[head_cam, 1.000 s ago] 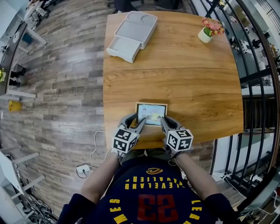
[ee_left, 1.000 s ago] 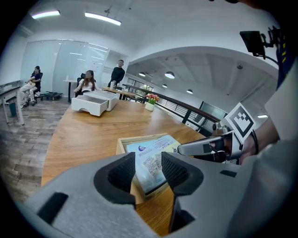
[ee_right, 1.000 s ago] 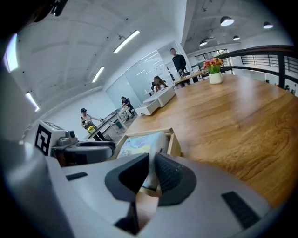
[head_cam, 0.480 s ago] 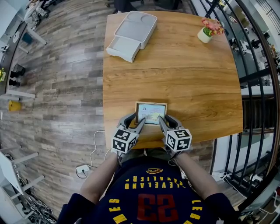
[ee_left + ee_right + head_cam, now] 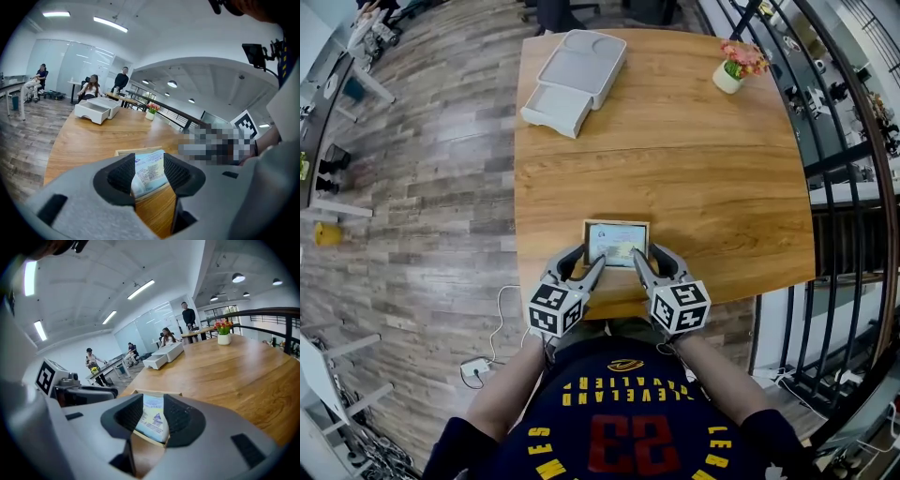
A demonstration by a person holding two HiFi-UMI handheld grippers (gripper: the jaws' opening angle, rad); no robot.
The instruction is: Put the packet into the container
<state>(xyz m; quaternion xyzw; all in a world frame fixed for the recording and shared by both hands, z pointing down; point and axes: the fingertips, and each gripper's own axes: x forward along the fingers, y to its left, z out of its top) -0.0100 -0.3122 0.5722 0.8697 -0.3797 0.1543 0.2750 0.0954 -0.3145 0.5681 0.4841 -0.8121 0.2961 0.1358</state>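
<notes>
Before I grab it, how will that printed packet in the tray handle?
The packet looks thin and flat, so probably light and floppy. Its smooth printed face may slip. Inside the wooden tray, it likely stops at the rim if pushed.

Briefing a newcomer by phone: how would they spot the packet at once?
Start at the square wooden table; by its edge nearest the person sits a shallow wooden tray. The pale blue printed packet lies inside it, the only printed item; the white plastic box and flower pot stand at the far corners.
</notes>
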